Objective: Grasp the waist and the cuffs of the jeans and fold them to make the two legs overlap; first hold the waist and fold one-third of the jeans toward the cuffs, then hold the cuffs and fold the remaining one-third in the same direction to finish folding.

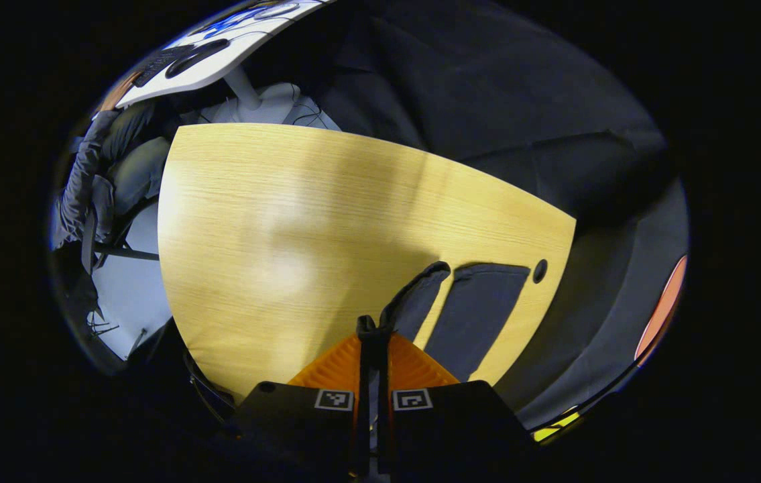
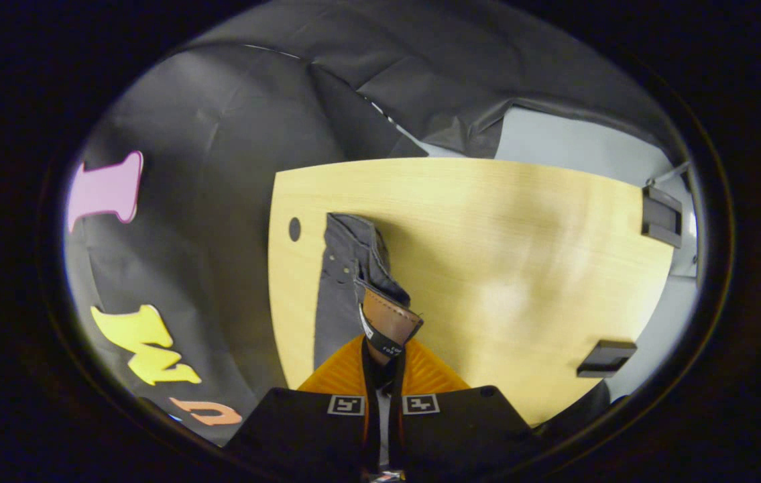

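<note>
Cloth-walled recording booth (image 2: 232, 201), wooden table (image 2: 487, 221)

Left gripper (image 1: 373, 349), right gripper (image 2: 383, 362): orange ribbed jaws, black bodies, square black-white markers.

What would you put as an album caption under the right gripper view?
Right gripper shut on the waist of dark jeans, lifting it above a light wooden table.

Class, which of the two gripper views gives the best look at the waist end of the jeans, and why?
The right gripper view: the jeans' waist, with its brown patch, is pinched in the right gripper close to the camera. The left gripper view instead shows the two legs on the table, one cuff held by the left gripper.
</note>
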Available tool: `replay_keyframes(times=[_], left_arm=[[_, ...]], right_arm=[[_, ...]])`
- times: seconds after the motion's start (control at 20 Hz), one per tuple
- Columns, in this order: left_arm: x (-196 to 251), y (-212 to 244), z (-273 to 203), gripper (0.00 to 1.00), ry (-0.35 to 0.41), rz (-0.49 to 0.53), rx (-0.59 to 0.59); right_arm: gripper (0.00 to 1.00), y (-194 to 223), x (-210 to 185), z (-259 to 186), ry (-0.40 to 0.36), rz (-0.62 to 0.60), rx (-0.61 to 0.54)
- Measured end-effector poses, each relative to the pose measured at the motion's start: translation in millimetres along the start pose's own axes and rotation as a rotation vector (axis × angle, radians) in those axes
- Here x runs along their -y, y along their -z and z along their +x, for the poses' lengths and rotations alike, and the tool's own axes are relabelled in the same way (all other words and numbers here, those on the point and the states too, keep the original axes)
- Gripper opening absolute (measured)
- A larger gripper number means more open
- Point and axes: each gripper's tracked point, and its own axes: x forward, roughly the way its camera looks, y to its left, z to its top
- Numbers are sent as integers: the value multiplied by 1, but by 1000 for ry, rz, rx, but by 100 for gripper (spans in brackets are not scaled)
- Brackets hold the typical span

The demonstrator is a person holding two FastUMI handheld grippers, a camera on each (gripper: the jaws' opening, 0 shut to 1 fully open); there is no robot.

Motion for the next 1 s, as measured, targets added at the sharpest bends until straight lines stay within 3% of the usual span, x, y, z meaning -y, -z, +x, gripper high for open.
replay_keyframes(times=[0.15, 0.2, 0.25, 0.55, 0.85, 0.9, 1.0], left_arm=[[35, 2, -7, 8, 3, -34, -5], [45, 2, -6, 7, -5, -54, -13], [56, 2, -4, 7, -12, -71, -21], [120, -1, 26, 7, -62, -85, -24], [188, 1, 89, 8, -82, 15, -29], [194, 2, 102, 8, -85, 32, -33], [205, 1, 128, 11, -92, 59, -35]], right_arm=[[6, -9, -30, 5, -38, 75, -29], [2, -13, -41, 8, -53, 114, -42], [6, -19, -48, 13, -58, 142, -51], [6, -38, -90, 64, -50, 231, -72], [5, -55, -104, 122, 5, 215, -47], [1, -58, -103, 134, 16, 222, -43], [6, -62, -100, 150, 25, 233, -40]])
